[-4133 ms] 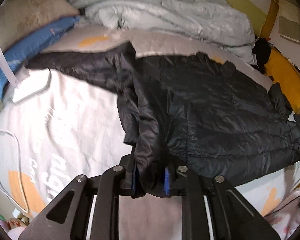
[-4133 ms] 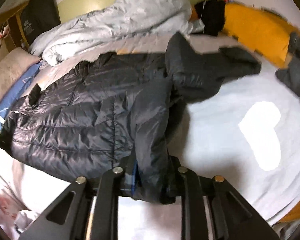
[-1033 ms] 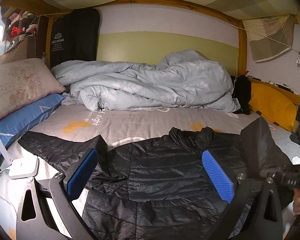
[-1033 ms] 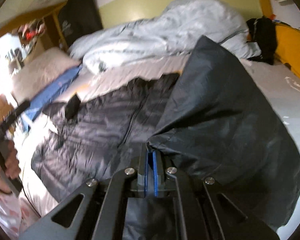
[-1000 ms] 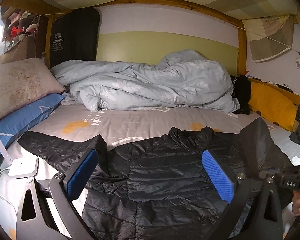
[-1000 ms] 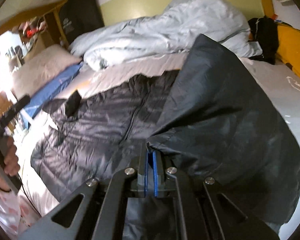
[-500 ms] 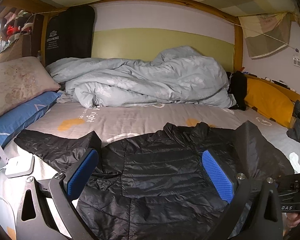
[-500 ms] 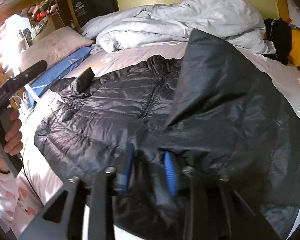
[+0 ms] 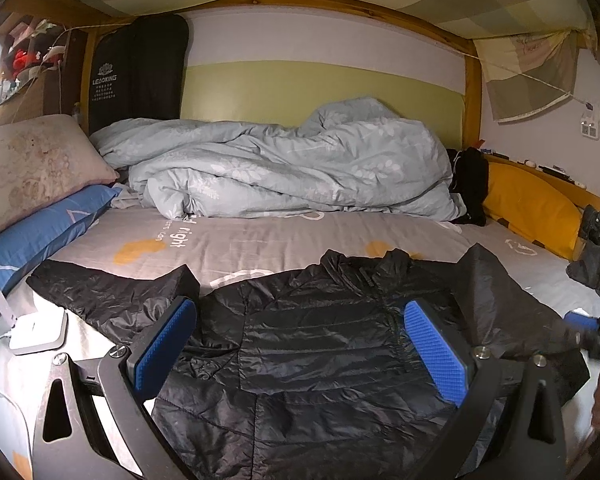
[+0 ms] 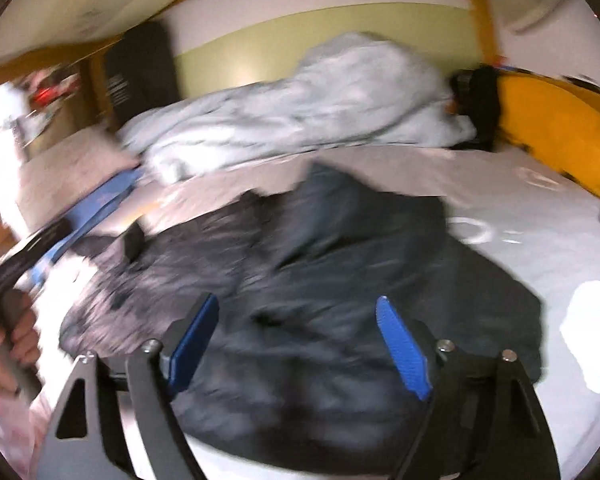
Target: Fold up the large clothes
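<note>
A black puffer jacket (image 9: 320, 340) lies spread front-up on the grey bed sheet (image 9: 260, 240). Its left sleeve (image 9: 112, 296) stretches out sideways, and its right side (image 9: 492, 300) is folded in over the body. My left gripper (image 9: 300, 350) hovers open over the jacket's lower middle, its blue pads (image 9: 164, 348) wide apart and empty. The right wrist view is blurred by motion. My right gripper (image 10: 298, 346) is opening above the folded-over part of the jacket (image 10: 360, 280), with no cloth pinched between its pads (image 10: 402, 350). It shows blurred at the right edge of the left wrist view.
A crumpled pale blue duvet (image 9: 292, 168) fills the back of the bed. Pillows (image 9: 32, 168) are stacked at the left, with a white box (image 9: 40, 330) and cable beside them. A yellow cushion (image 9: 532, 208) and dark clothes (image 9: 596, 256) lie at the right.
My right gripper was shut on the jacket's right side a second ago; its jaws have since spread wide and let the cloth drop onto the jacket. The left gripper has stayed put.
</note>
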{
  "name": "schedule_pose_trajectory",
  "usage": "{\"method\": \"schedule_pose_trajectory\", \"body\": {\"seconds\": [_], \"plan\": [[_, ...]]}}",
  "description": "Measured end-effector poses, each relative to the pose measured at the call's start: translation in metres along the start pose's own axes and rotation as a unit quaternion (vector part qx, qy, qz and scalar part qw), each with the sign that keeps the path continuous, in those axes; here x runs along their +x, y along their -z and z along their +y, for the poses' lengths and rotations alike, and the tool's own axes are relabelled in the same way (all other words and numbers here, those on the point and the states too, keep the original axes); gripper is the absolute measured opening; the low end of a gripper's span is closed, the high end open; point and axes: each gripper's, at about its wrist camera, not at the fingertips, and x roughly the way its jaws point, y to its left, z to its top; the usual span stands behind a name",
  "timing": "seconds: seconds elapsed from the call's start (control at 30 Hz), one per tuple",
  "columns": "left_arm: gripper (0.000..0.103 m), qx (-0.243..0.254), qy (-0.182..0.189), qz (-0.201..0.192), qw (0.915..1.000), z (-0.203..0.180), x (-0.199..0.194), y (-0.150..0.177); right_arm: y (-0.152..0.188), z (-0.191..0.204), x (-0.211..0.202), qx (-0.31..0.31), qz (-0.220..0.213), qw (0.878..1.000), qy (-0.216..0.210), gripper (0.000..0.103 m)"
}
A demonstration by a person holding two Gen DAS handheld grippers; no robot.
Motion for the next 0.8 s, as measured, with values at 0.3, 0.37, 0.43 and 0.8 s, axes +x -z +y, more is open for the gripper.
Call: {"method": "schedule_pose_trajectory", "body": {"seconds": [0.3, 0.37, 0.43, 0.8], "plan": [[0.103, 0.004, 0.004, 0.002, 1.0000, -0.006, -0.002, 0.001, -0.003, -0.100, 0.030, 0.176, 0.087, 0.976, 0.095, 0.089], [0.103, 0.006, 0.005, 0.004, 1.0000, -0.009, -0.002, 0.001, 0.002, -0.107, 0.040, 0.188, 0.109, 0.973, 0.082, 0.089], [0.103, 0.010, 0.006, 0.004, 0.9999, -0.010, -0.001, 0.002, 0.006, -0.106, 0.049, 0.190, 0.125, 0.972, 0.064, 0.087], [0.103, 0.005, 0.010, -0.003, 0.9999, -0.008, -0.006, -0.001, -0.008, -0.052, 0.011, 0.034, -0.041, 0.991, 0.120, 0.010]]}}
